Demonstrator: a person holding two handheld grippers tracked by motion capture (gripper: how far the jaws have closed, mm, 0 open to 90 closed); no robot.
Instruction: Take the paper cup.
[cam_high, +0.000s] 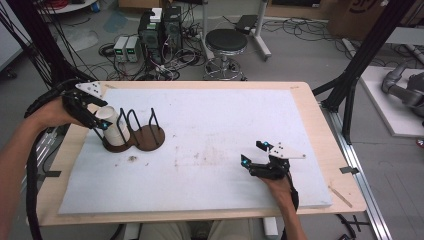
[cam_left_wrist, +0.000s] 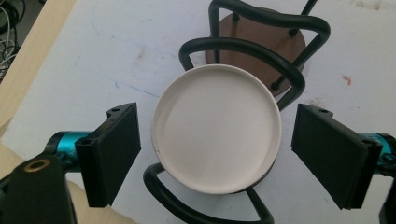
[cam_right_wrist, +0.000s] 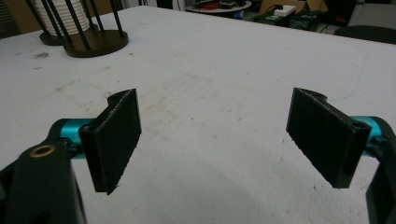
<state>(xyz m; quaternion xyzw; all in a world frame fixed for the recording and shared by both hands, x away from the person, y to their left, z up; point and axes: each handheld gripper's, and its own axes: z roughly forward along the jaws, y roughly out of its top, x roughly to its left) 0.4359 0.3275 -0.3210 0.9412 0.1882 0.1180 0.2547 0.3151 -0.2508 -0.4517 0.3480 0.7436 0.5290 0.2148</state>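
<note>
Left gripper (cam_left_wrist: 215, 156) | jaws unclenched, straddling white cup (cam_left_wrist: 217, 128) in rack (cam_left_wrist: 243, 51) | pads should be centred before being squeezed gently, then lifted straight.

The high view looks forward and down from above the person's side, taking in the whole white table (cam_high: 210, 150) and the cluttered floor beyond. The left gripper view looks steeply down, very close above a white cup (cam_left_wrist: 217, 128) standing in a black wire rack (cam_left_wrist: 261, 51). The right gripper view looks low and nearly level across the table towards that same rack (cam_right_wrist: 95, 42) and cup (cam_right_wrist: 60, 16), far off; all three views share them.
</note>
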